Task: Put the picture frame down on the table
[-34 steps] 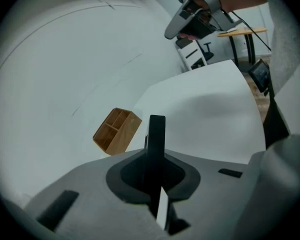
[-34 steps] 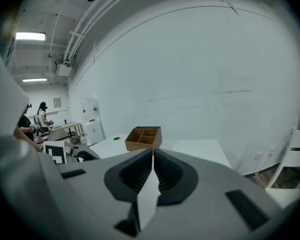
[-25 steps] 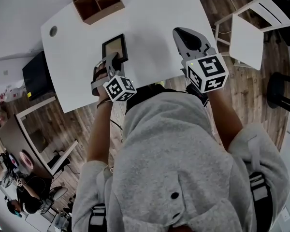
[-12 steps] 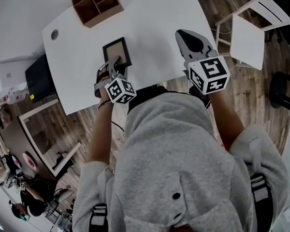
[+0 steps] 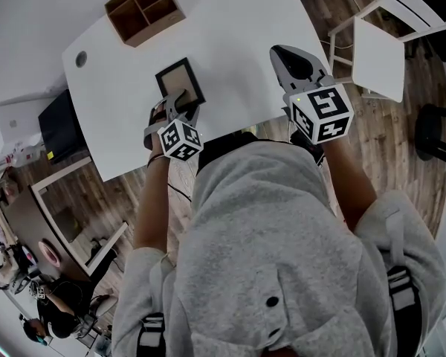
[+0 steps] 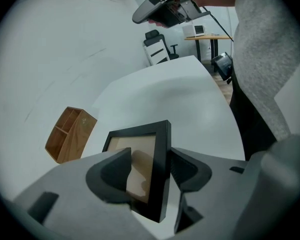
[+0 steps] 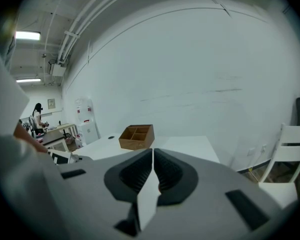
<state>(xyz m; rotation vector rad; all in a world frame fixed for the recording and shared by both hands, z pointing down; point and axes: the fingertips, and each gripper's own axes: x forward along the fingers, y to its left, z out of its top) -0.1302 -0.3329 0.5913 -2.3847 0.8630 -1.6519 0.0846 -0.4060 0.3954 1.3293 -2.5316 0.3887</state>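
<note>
Hardly budged from a second ago, my left gripper [image 6: 150, 160] kept clamping the black rectangular picture frame [image 5: 179, 77] over the white table [image 5: 238, 43], my right gripper [image 7: 152, 169] closed, empty.

I stand over a white round-cornered table [image 5: 245, 43] on a brown wood-plank floor [image 5: 386, 125]. A white slatted chair [image 5: 379, 50] sits to my right. Beyond the table is a plain white wall [image 7: 190, 59]. Ceiling strip lights [image 7: 27, 35] glow, and a dark office chair [image 6: 157, 44] stands farther off.
</note>
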